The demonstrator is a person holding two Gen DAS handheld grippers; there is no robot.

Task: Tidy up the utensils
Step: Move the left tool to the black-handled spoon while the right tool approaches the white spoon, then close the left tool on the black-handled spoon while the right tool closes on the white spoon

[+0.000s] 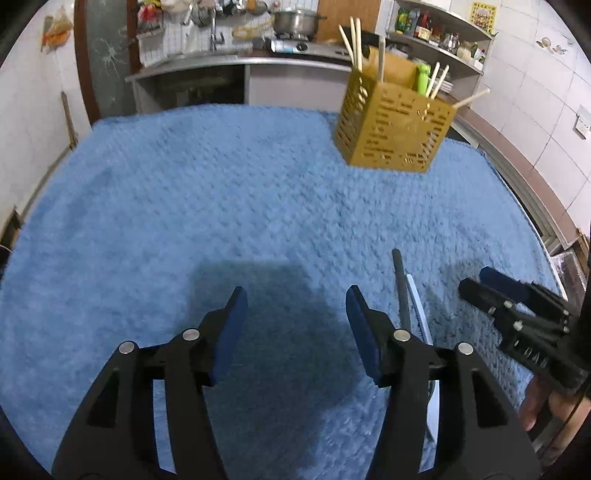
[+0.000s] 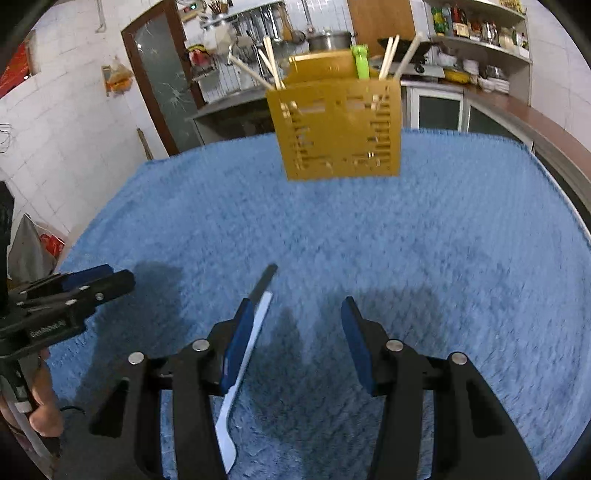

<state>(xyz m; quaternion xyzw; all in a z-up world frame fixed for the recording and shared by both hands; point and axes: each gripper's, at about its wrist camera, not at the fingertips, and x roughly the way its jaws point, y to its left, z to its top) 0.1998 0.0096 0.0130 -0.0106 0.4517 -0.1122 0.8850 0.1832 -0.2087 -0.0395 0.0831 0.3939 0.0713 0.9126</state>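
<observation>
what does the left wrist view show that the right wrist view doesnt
Only the left wrist view shows the right hand-held gripper from the side, low at the right edge, and a steel pot clear on the counter.

Only the right wrist view shows the left hand-held gripper from the side, and the full white utensil down to its flared end.

Both show the blue towel, the yellow utensil holder with chopsticks and a green handle, and the dark stick lying beside the white utensil. Both grippers are open, holding nothing.

Dim indoor light, fisheye views with motion blur

Soft shadows fall on the blue towel (image 1: pixel 184 192); the yellow utensil holder (image 2: pixel 338 129) smears, and edges curve into black corners.
</observation>
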